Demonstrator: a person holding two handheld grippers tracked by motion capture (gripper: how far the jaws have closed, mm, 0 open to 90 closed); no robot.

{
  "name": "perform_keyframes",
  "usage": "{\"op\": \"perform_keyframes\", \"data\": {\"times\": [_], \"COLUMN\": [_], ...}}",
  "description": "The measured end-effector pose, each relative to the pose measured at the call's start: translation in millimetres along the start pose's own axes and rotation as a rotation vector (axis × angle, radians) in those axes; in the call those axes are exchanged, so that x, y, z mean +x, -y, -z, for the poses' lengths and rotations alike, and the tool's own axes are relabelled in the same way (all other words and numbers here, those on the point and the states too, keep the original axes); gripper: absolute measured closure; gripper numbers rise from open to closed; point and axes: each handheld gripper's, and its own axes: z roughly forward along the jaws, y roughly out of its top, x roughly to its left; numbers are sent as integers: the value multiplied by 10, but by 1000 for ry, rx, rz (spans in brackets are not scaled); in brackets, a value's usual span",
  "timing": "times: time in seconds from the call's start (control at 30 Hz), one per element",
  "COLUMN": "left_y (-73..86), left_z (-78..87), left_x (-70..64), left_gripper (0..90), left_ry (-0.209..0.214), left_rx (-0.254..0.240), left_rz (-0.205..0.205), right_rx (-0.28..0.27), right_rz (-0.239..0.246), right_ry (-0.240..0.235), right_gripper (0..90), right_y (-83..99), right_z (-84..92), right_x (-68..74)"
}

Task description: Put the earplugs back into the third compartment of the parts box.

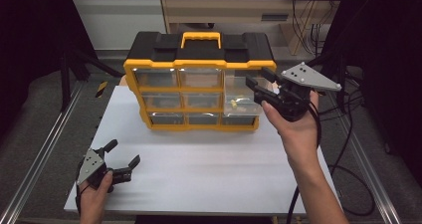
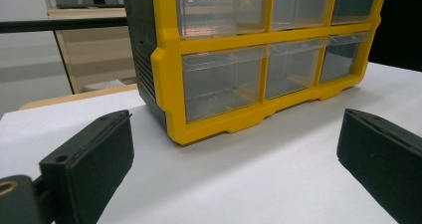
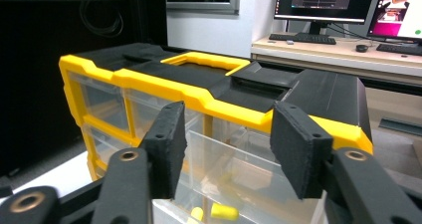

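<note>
Yellow-framed drawer cabinet [image 1: 199, 84] stands far on the bench [image 1: 199, 169]; your right gripper [image 1: 260, 87] gapes at its pulled-out right drawer [image 1: 239, 102], left gripper [image 1: 122, 159] spread wide near-left.

Yellow-and-black organiser [image 1: 199, 59], clear drawers [image 1: 201, 100], white table [image 1: 199, 169], black tongs [image 1: 122, 165]

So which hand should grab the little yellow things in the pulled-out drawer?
Probably the right gripper: it hovers open right at the pulled-out drawer holding the yellow pieces. The left gripper sits low on the white table, away from the organizer.
</note>
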Motion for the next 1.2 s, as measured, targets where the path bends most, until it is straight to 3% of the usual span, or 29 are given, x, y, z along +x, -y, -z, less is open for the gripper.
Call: {"op": "perform_keyframes", "data": {"times": [0.17,0.37,0.7,0.83,1.2], "left_y": [1,1,1,1,1], "left_z": [4,3,5,4,2], "left_x": [7,7,8,10,3], "left_gripper": [11,11,10,10,10], "left_ry": [-2,-2,-3,-2,0], "left_rx": [-2,-1,-1,-1,2], "left_rz": [2,1,1,2,-1], "right_rx": [-7,-27,-36,-41,-37], "right_rz": [6,6,-4,-9,-24], "right_ry": [13,74,141,153,132], "right_gripper": [400,241,81,55,23], "right_y": [28,39,90,136,241], "right_z": [-3,22,99,155,238], "right_x": [-1,-14,-41,-42,-6]}}
